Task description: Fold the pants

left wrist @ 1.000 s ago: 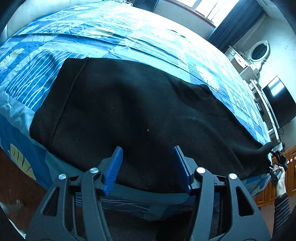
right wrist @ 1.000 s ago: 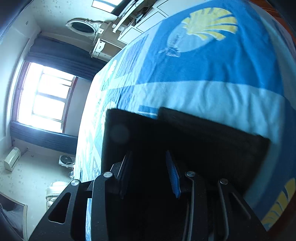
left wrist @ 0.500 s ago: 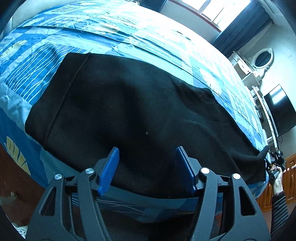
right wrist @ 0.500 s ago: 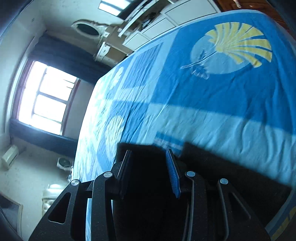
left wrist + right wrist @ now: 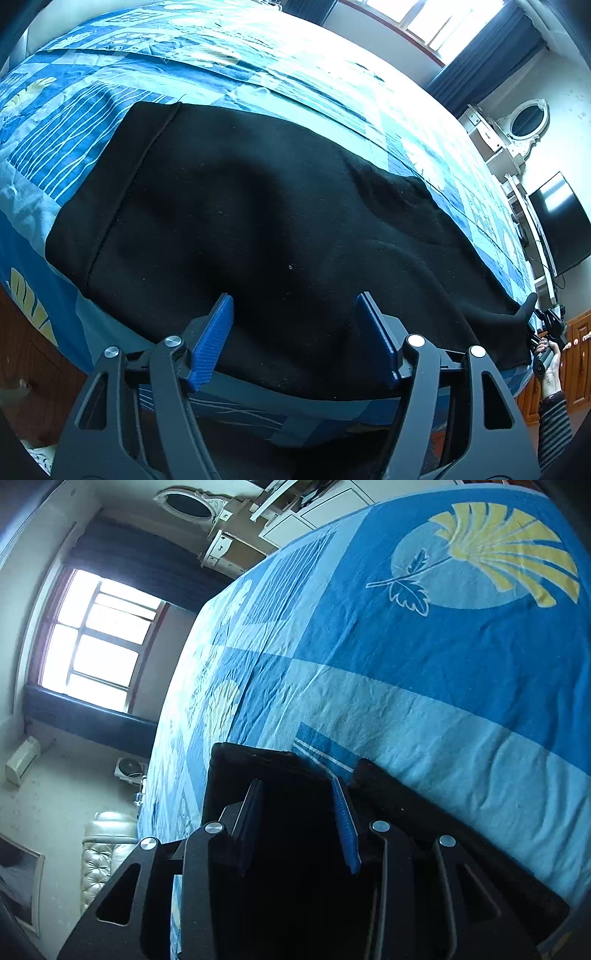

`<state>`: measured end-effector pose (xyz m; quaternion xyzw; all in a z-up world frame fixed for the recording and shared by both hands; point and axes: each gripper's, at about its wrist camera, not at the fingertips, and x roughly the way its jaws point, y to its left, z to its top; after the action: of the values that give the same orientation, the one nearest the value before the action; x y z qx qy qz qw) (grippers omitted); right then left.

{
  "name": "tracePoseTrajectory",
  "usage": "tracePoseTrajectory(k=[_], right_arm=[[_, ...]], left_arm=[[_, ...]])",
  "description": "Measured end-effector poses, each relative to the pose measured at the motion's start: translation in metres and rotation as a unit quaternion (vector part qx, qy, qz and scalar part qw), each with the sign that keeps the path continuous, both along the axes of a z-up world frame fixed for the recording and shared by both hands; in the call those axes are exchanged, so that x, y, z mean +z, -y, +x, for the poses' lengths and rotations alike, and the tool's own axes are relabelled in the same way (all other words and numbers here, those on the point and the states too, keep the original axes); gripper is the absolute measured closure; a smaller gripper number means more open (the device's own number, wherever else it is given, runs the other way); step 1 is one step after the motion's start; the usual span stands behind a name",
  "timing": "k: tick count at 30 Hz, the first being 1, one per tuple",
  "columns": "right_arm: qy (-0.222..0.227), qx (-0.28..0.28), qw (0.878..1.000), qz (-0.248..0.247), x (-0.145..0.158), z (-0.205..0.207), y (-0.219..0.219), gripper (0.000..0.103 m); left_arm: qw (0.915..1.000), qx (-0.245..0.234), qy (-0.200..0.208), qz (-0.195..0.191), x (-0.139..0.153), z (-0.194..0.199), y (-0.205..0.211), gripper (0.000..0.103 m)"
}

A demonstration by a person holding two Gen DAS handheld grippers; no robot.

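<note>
Black pants (image 5: 258, 229) lie spread across a blue patterned bedspread (image 5: 221, 62), waistband at the left and leg ends at the far right. My left gripper (image 5: 293, 302) is open and empty, just above the pants' near edge. My right gripper (image 5: 295, 786) is shut on the leg end of the pants (image 5: 255, 760), with black fabric filling the space between its blue pads. In the left wrist view the right gripper (image 5: 546, 321) shows at the far right, lifting the leg hem.
The bed's near edge drops to a wooden floor (image 5: 22, 350). A window (image 5: 99, 642) with dark curtains, a white dresser with an oval mirror (image 5: 524, 122) and a wall television (image 5: 557, 221) stand beyond the bed. Wooden cabinets (image 5: 576, 332) are at the right.
The right gripper has drawn the leg end back and lifted it, so more bedspread shows beyond it. The left gripper has tilted down slightly toward the pants and stays open.
</note>
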<state>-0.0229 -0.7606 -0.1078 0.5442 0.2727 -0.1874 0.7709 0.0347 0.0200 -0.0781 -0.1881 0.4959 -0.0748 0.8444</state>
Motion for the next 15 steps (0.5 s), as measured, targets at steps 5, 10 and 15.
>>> tracePoseTrajectory(k=[5,10,15], right_arm=[[-0.003,0.003,1.000,0.005,0.002,-0.003,-0.002,0.089],[0.035,-0.019,0.999,0.030,0.002,-0.016,-0.001,0.098],[0.056,-0.040,0.991,0.111,-0.020,-0.024,-0.004,0.094]], left_arm=[[1.0000,0.004,-0.002,-0.005,0.000,0.001,-0.001,0.035],[1.0000,0.002,-0.002,-0.002,0.000,0.002,0.000,0.034],[1.0000,0.005,-0.002,-0.007,-0.001,0.002,-0.001,0.034]])
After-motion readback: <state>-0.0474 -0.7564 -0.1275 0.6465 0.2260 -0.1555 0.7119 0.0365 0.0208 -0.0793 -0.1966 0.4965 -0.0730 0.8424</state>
